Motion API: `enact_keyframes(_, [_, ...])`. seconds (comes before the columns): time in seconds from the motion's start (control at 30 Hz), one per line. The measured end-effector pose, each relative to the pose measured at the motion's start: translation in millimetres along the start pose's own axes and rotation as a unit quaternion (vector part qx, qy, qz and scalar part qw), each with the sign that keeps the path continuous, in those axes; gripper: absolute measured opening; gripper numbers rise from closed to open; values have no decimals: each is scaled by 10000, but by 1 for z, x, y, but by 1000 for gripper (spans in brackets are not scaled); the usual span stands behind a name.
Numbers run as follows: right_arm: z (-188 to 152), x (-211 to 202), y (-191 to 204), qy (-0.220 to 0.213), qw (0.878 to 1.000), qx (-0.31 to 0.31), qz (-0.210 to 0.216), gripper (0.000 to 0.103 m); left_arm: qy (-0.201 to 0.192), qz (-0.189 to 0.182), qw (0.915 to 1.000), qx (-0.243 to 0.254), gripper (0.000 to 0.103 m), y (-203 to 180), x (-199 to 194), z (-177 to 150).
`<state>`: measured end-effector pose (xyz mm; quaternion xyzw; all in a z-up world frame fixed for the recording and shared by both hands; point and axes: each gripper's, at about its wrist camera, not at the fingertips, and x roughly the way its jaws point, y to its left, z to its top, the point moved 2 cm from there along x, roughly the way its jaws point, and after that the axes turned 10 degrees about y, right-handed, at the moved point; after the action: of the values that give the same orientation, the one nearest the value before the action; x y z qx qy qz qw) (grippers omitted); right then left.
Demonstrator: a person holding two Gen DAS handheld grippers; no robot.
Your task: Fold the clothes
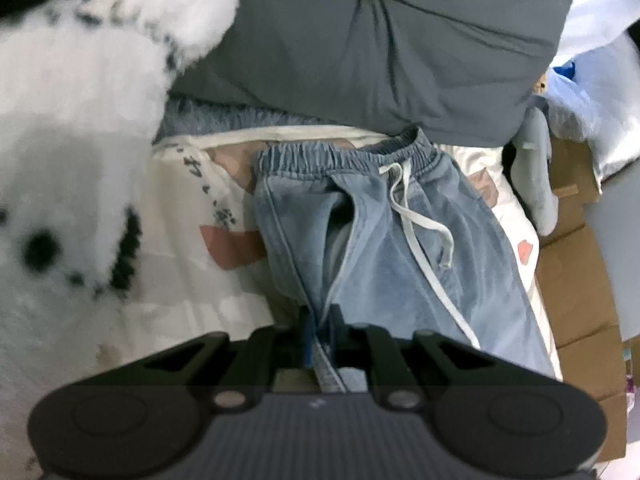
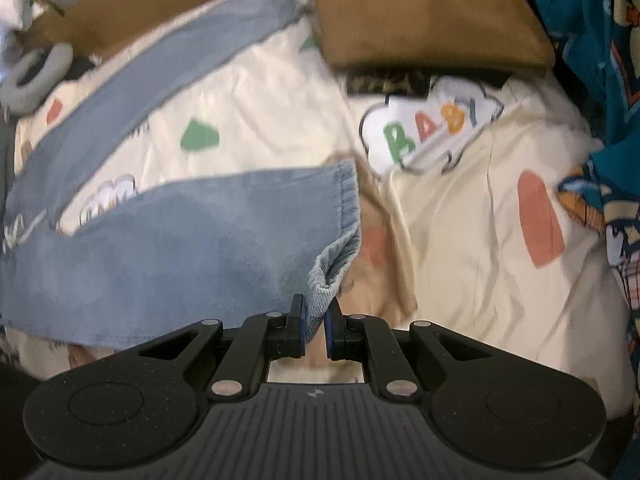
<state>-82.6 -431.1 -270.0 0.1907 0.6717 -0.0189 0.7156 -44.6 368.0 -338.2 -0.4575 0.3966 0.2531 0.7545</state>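
Spread across a bed with a cream printed cover: light-blue denim trousers, elastic waistband at the far end in the left wrist view, white drawstring trailing down the front. Left hand-held gripper clenched on a lengthwise fold of the trousers, the fabric ridge running up between the two dark pads and pulled taut toward the waistband. Right hand-held gripper clenched on the corner of a trouser-leg hem, the frayed ribbed edge curling up out of the pads. One leg lying flat just beyond the right gripper; the other leg stretching diagonally toward the upper left, well apart from the first, cover showing between them. Beyond the waistband, touching or overlapping it, a dark grey pillow. Close at the left of the left wrist view, blurred, a white fluffy plush with black spots. At the right edge there, a grey sock and cardboard boxes beside the bed. In the right wrist view, a brown cushion at the top, a "BABY" cloud print on the cover below it, teal patterned fabric along the right edge.
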Motion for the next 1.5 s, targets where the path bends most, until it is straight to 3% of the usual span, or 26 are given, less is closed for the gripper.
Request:
enact_keyframes(0.2, [-18,12,-3,376,9992,-39,-86,8,102,216,9996,132,7,-1,-2,3])
enact_keyframes(0.47, [-35,59,-14,1029,9946,58,-122,8,233,750,9966,235,7,10,25,-3])
enact_keyframes(0.57, [-38,74,-15,1207,9926,3,-141,8,208,846,9961,153,8,12,35,-6])
enact_keyframes(0.67, [-40,86,-18,1398,9902,9,40,10,227,655,9972,-269,13,22,41,-12])
enact_keyframes(0.77, [-38,81,-20,1258,9919,-52,146,24,288,501,9976,-379,22,26,41,-20])
enact_keyframes(0.83, [-32,75,-23,1026,9943,-100,287,41,358,447,9976,-392,23,28,42,-26])
enact_keyframes(1.0, [-4,68,-32,428,9983,-104,386,42,474,325,9970,-520,23,29,41,-40])
enact_keyframes(1.27, [39,86,-41,-231,9996,-136,121,45,654,337,9959,-525,23,25,42,-59])
enact_keyframes(1.5, [60,118,-43,-134,9998,-165,-14,47,753,441,9955,-361,23,23,43,-61])
